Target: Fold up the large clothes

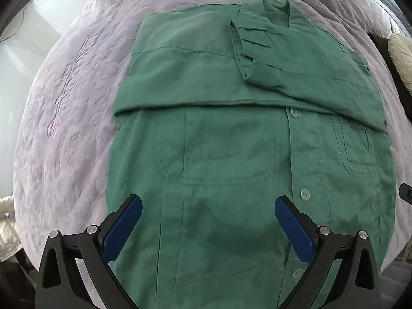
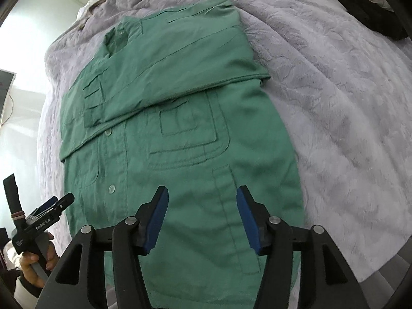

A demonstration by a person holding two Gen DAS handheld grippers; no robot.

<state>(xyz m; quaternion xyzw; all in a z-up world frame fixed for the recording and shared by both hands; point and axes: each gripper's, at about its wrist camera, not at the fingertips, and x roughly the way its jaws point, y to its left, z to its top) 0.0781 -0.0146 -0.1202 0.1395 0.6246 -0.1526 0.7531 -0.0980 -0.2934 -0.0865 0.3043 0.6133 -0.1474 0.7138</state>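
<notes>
A large green button shirt (image 1: 231, 154) lies flat on a lilac quilted bedspread (image 1: 64, 128), front up, with both sleeves folded across its chest. A cuff (image 1: 247, 49) rests near the collar (image 1: 278, 7). My left gripper (image 1: 208, 206) hangs above the lower shirt front, open, nothing between its blue pads (image 1: 123, 229). In the right wrist view the same shirt (image 2: 180, 128) fills the middle. My right gripper (image 2: 202, 200) hovers over its lower right part, open, with only cloth below it. The left gripper (image 2: 55, 203) shows at that view's left edge, held by a hand (image 2: 33, 265).
The bedspread (image 2: 334, 103) spreads wide to the right of the shirt. A dark item and a pale cushion (image 1: 399, 56) lie at the bed's far right. A bright wall (image 2: 28, 38) stands beyond the left side of the bed.
</notes>
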